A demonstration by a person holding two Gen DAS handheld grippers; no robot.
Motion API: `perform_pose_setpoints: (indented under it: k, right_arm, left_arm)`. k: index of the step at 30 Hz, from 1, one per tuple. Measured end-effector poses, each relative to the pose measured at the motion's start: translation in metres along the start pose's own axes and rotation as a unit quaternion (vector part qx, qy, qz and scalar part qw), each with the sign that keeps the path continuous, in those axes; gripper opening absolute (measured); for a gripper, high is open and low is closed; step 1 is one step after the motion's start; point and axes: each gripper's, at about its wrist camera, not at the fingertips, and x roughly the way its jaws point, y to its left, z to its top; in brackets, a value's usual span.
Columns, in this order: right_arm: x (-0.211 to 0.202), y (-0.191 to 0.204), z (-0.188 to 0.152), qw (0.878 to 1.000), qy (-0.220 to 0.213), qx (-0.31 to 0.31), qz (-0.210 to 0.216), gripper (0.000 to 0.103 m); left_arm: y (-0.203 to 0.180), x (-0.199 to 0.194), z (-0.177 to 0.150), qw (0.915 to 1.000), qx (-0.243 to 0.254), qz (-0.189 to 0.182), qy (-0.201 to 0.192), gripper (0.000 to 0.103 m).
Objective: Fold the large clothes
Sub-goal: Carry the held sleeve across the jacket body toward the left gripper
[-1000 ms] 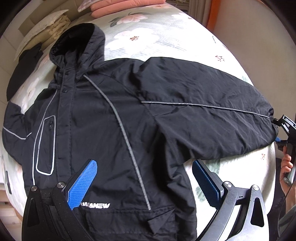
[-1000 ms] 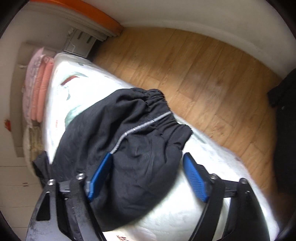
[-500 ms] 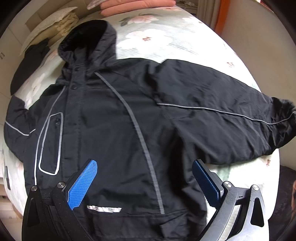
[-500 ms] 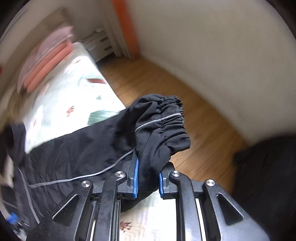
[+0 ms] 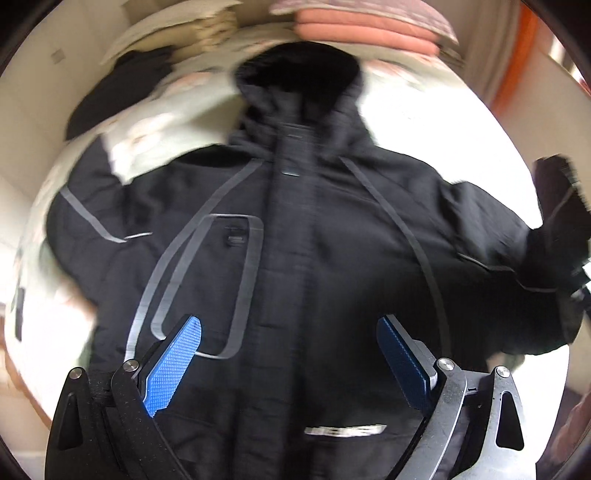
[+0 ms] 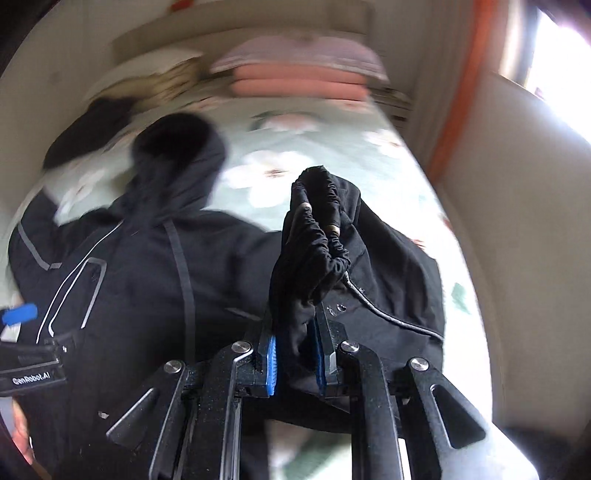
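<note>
Jacket (image 5: 295, 258) lies face-up across the bed (image 6: 332, 155), filling mid-frame, its cuff (image 6: 317, 236) pinched in the closed right gripper (image 6: 295, 354) and lifted, likely to fold the sleeve inward, while the left gripper (image 5: 288, 354), wide and empty, hovers above the hem.

We look down past the left gripper (image 5: 288, 354), its blue fingers (image 5: 173, 369) spread wide and just easing inward, with nothing pressed between them, onto a black hooded jacket (image 5: 295, 258) lying front-up on the floral bed (image 5: 424, 122). At the right edge its sleeve (image 5: 554, 240) is lifted. Folded pink bedding (image 5: 369, 26) lies beyond the hood.
</note>
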Motion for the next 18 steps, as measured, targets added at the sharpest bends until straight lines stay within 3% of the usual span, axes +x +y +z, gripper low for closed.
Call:
perform_pose_setpoints:
  k: [5, 9, 13, 16, 18]
  right_arm:
    - [0.049, 0.092, -0.011, 0.997, 0.037, -0.064, 0.006, 0.018]
    - [0.098, 0.133, -0.025, 0.992, 0.078, -0.094, -0.013, 0.021]
    - [0.123, 0.138, -0.043, 0.987, 0.123, -0.099, -0.009, 0.04]
    - [0.123, 0.134, -0.045, 0.986, 0.128, -0.103, 0.015, 0.06]
    - [0.12, 0.131, -0.042, 0.985, 0.139, -0.091, 0.044, 0.064]
  left_arm:
    - [0.068, 0.004, -0.005, 0.9969, -0.053, 0.058, -0.008, 0.096]
    - [0.1, 0.014, -0.013, 0.9956, -0.075, 0.056, 0.007, 0.096]
    - [0.109, 0.023, -0.017, 0.9961, -0.073, 0.046, 0.017, 0.096]
    - [0.112, 0.026, -0.015, 0.9962, -0.07, 0.048, 0.017, 0.097]
    - [0.115, 0.026, -0.01, 0.9965, -0.072, 0.04, 0.017, 0.097]
